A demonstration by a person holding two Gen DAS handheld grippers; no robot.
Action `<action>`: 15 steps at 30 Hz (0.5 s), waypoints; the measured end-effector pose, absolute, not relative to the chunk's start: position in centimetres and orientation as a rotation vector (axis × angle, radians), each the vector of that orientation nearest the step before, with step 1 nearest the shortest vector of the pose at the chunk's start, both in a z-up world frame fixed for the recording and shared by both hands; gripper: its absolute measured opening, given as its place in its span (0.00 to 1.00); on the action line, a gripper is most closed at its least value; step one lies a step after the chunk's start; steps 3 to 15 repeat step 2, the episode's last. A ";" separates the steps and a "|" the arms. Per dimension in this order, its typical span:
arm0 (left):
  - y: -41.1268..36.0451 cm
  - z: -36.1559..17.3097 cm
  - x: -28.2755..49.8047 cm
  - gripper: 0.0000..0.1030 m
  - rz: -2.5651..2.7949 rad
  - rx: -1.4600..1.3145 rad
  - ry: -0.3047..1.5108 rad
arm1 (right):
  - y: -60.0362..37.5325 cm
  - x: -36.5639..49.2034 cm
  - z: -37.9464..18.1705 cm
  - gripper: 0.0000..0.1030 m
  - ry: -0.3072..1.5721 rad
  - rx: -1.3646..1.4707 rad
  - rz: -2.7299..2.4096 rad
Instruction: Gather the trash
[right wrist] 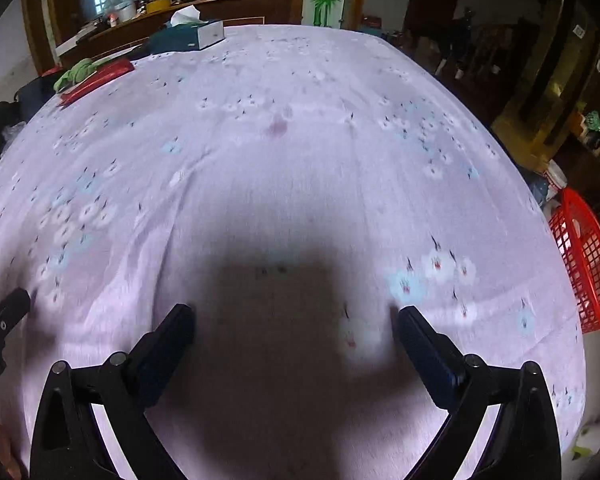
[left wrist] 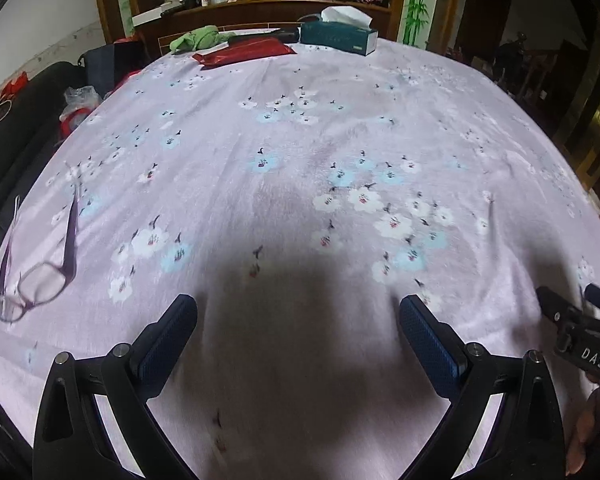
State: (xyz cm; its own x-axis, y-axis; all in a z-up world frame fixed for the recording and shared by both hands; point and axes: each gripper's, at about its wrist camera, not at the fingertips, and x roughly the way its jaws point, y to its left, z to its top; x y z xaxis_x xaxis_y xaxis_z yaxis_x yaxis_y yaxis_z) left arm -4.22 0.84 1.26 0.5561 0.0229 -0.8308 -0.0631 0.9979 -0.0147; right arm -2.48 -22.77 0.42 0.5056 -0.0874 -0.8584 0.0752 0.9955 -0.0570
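Both grippers hover low over a desk covered by a pale lilac cloth [left wrist: 300,128] printed with white and blue flowers. The left gripper [left wrist: 298,316] has its jaws wide apart with nothing between them, its shadow falling on the cloth directly ahead; the right gripper [right wrist: 296,328] likewise has its jaws wide apart and empty, above a similar shadow. Part of the right gripper's body is visible at the right edge of the left wrist view, and part of the left gripper's at the left edge of the right wrist view, so the two tools sit side by side. A pair of purple-framed glasses [left wrist: 32,280] lies on the cloth near the left edge, arms unfolded. At the far side of the desk stand a dark green tissue box [left wrist: 338,36] with a white tissue protruding, a flat red packet [left wrist: 244,52] and, touching its far end, a crumpled green cloth [left wrist: 196,38]. A red mesh basket [right wrist: 588,264] stands off the right edge of the desk, below the level of its top. No piece of trash can be made out on the cloth in either view.
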 end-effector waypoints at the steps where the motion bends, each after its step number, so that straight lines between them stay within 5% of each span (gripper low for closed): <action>1: 0.7 1.2 -4.0 0.97 0.056 -0.031 0.984 | -22.7 -2.0 0.4 0.99 1.038 -0.008 -0.106; 15: 0.8 1.1 -3.6 0.97 0.051 -0.027 0.989 | -22.8 -1.7 0.4 0.99 1.036 0.002 -0.110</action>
